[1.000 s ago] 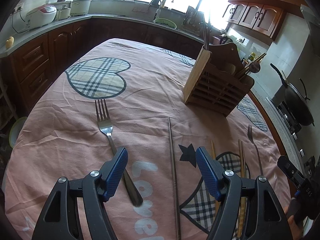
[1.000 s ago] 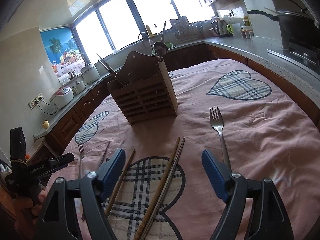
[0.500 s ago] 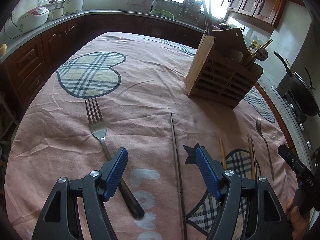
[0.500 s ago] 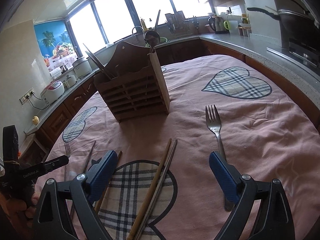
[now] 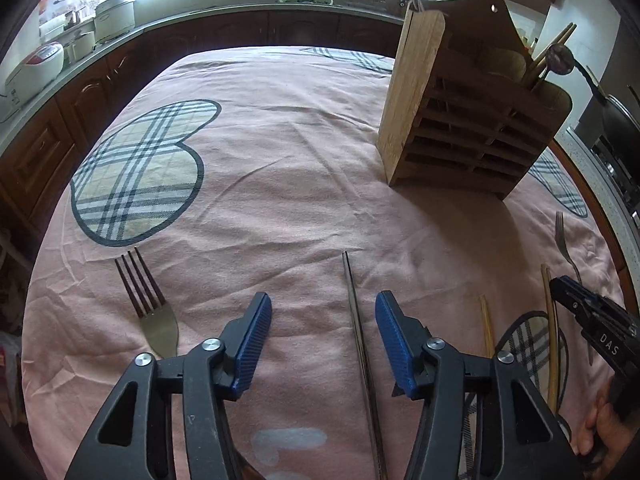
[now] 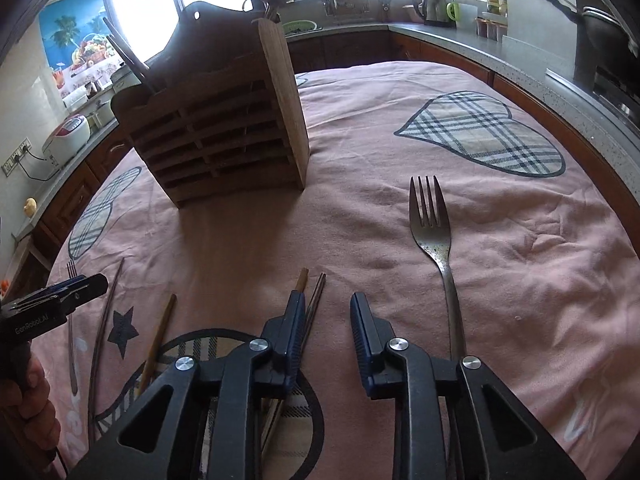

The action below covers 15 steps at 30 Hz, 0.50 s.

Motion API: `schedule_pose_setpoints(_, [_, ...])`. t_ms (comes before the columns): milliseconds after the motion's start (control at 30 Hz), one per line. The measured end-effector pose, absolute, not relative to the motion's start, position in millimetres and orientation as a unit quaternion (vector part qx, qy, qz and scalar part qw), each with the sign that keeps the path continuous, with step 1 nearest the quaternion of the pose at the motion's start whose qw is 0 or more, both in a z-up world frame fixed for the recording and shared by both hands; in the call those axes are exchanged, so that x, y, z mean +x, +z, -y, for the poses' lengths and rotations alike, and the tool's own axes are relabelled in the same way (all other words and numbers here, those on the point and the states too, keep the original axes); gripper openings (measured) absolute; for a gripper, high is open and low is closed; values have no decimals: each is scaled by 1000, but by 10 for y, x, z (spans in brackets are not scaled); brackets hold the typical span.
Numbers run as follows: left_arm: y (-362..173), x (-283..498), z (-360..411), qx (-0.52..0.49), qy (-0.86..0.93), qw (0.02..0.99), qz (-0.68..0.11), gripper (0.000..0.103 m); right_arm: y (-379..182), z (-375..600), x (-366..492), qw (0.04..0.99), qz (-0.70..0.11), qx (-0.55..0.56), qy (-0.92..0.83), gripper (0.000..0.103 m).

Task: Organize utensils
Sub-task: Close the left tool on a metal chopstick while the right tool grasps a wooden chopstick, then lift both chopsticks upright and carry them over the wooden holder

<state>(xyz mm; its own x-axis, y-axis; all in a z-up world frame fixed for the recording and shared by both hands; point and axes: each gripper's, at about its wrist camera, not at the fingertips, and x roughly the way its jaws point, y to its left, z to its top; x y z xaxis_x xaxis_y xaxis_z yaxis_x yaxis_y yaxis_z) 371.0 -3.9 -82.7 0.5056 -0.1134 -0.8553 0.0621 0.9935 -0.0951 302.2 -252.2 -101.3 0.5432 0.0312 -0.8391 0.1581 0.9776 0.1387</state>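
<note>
Here we are at the pick-up step: our left gripper [image 5: 323,340] hangs open astride the dark chopstick [image 5: 357,320], our right gripper [image 6: 324,330] open, empty, beside the chopstick pair [image 6: 310,304] — next, close, then lift toward the wooden holder [image 5: 468,120].

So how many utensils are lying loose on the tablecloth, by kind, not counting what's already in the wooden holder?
Forks: 2
Chopsticks: 4
Total: 6
</note>
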Motion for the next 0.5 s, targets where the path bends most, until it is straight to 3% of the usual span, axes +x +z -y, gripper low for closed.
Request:
schedule_pose_setpoints(133, [-874, 3747, 170, 9, -46, 872, -487, 40, -1000, 2462, 3084, 874, -479, 76, -37, 22])
schedule_pose_setpoints(267, [-880, 3777, 215, 10, -57, 872, -486, 9, -1014, 2416, 3136, 874, -480, 60, -34, 18])
schedule_pose_setpoints(300, [-880, 3779, 216, 9, -60, 871, -487, 6, -1020, 2404, 3140, 875, -480, 56, -32, 13])
schedule_pose_setpoints(333, [-882, 3782, 222, 8, -62, 871, -487, 6, -1018, 2393, 3142, 875, -480, 55, -29, 8])
schedule_pose_setpoints(500, [-773, 3694, 119, -28, -85, 870, -485, 3, -970, 2436, 3119, 876, -475, 84, -8, 6])
